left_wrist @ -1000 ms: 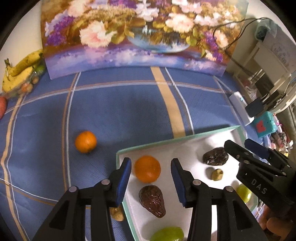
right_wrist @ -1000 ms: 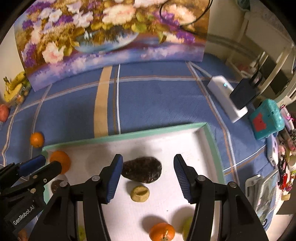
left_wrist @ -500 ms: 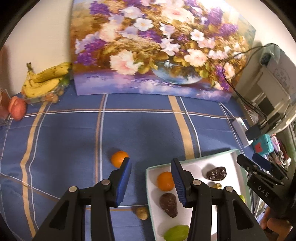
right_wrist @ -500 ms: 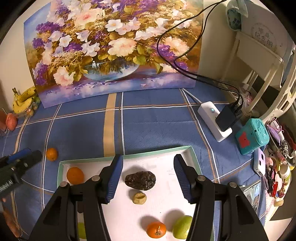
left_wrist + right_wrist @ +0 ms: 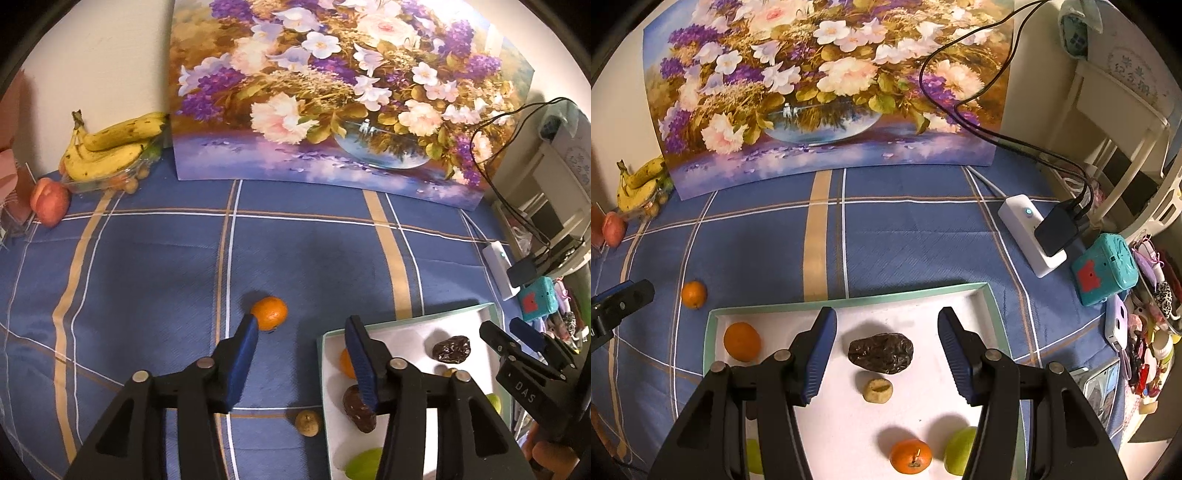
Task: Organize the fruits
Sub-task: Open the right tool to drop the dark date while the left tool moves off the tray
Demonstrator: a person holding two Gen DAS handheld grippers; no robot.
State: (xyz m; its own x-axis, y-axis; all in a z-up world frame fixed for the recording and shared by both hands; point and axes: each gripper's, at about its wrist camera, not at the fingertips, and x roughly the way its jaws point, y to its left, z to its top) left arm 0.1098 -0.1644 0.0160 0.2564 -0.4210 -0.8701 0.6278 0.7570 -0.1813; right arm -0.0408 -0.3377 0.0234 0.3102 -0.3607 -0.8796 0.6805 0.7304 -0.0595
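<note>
Left wrist view: one orange (image 5: pixel 269 312) lies loose on the blue-checked desk (image 5: pixel 147 266) by the left tool (image 5: pixel 301 363), which has lifted off the tray (image 5: pixel 320 365) after leaving another orange (image 5: pixel 742 341) there, its empty jaws opening. Inside the tray lie a dark fruit (image 5: pixel 880 353), a second orange (image 5: pixel 910 455) and a green fruit (image 5: pixel 960 450), so judging by that, the loose orange comes next. The right tool (image 5: pixel 886 356) hangs open and empty over the tray, "DAS" legible on its body.
</note>
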